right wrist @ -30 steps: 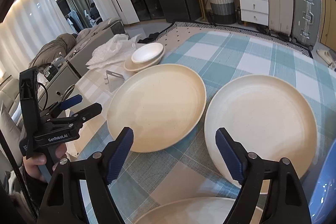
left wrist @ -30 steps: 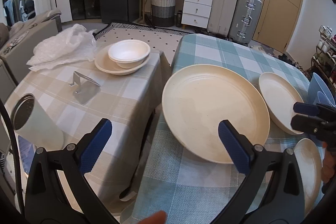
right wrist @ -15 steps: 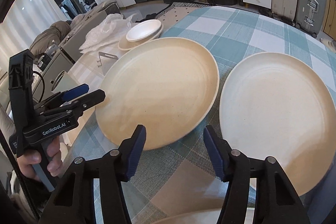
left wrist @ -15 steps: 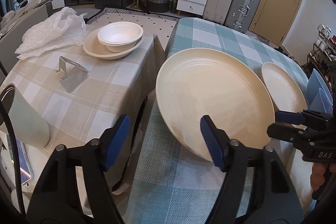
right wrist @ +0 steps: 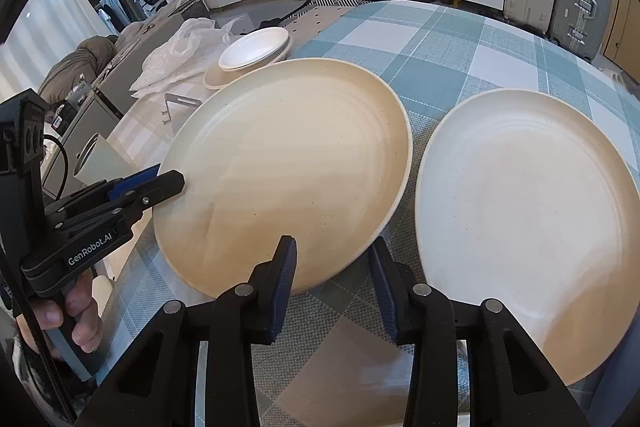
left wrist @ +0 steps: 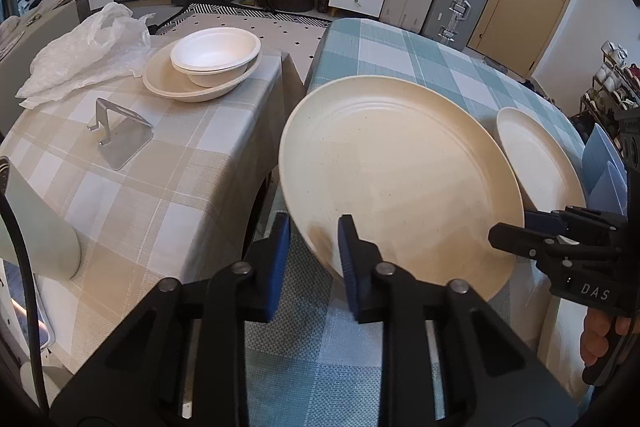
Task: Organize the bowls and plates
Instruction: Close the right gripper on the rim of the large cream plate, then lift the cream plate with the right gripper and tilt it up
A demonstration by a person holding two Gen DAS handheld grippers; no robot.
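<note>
Left gripper [left wrist: 310, 259]: jaws have narrowed from wide spread a second ago and now straddle the near rim of the big plate [left wrist: 400, 179] on the blue-checked tabletop [left wrist: 400, 51]; grip looks imminent. Right gripper [right wrist: 332, 279]: jaws also narrower, around the same plate's rim, not visibly pinching.

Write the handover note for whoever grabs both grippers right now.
Left hand-held gripper: closing on the near rim of the big cream plate, which overhangs the blue table's edge; grip unconfirmed.
Right hand-held gripper: open, at that plate's other edge, holding nothing.
Second plate lies flat beside it.
Done: white bowl sits in a shallow dish on the beige table.
Left: stack both plates, probably there.
</note>
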